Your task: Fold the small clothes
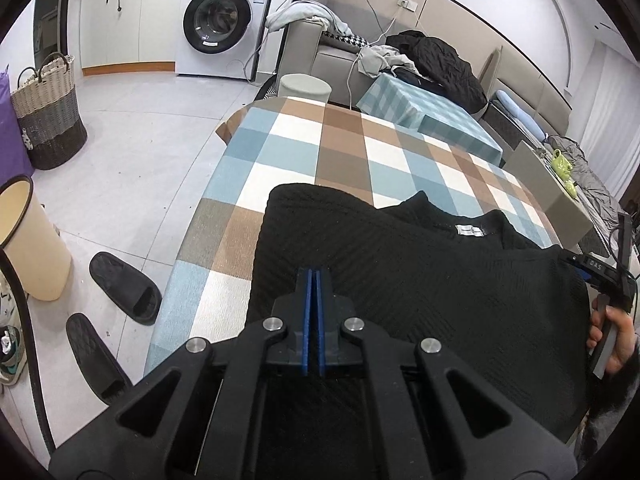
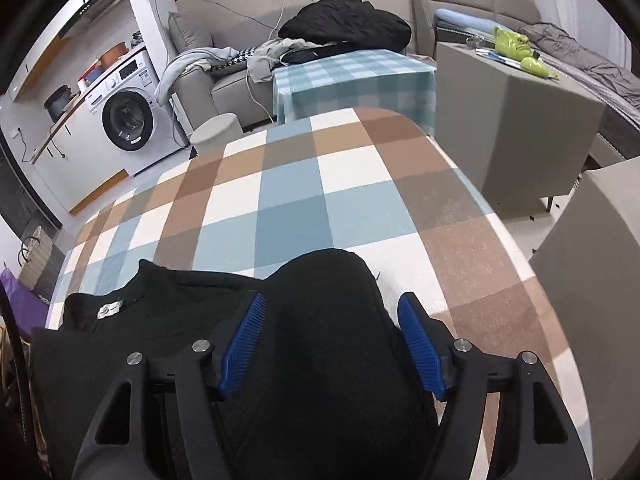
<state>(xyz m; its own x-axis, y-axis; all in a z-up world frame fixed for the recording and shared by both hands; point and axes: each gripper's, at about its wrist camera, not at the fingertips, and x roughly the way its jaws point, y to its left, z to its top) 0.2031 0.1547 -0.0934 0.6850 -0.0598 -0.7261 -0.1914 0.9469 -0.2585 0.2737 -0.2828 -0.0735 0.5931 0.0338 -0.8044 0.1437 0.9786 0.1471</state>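
Black knit garment [image 1: 420, 280]: lies on the checked tablecloth [image 1: 312, 148] at the near end of the table; collar and white label [image 1: 470, 231] face away from the cameras.
Garment shape: one rounded fold at its left side in the left wrist view; a rounded hump of cloth [image 2: 328, 280] sits at its right side in the right wrist view.
Left gripper [image 1: 314, 280]: clenched, blue pads pressed together above the garment; whether any cloth is pinched between them cannot be told.
Right gripper [image 2: 332, 320]: released, jaws spread wide, one blue pad on each side of the hump; pads not pressing on the cloth.
Right hand [image 1: 612, 340]: seen at the right edge of the left wrist view, wrapped around the grip of its tool, just beside the garment's edge.
Tablecloth: blue, brown and white checks; bare beyond the collar.
Floor, left of table: pair of black slippers [image 1: 124, 288], cream bin [image 1: 32, 240], woven basket [image 1: 48, 112].
Background: washing machine [image 1: 224, 20], grey sofa [image 2: 224, 76] with a black jacket [image 2: 344, 24] heaped on it.
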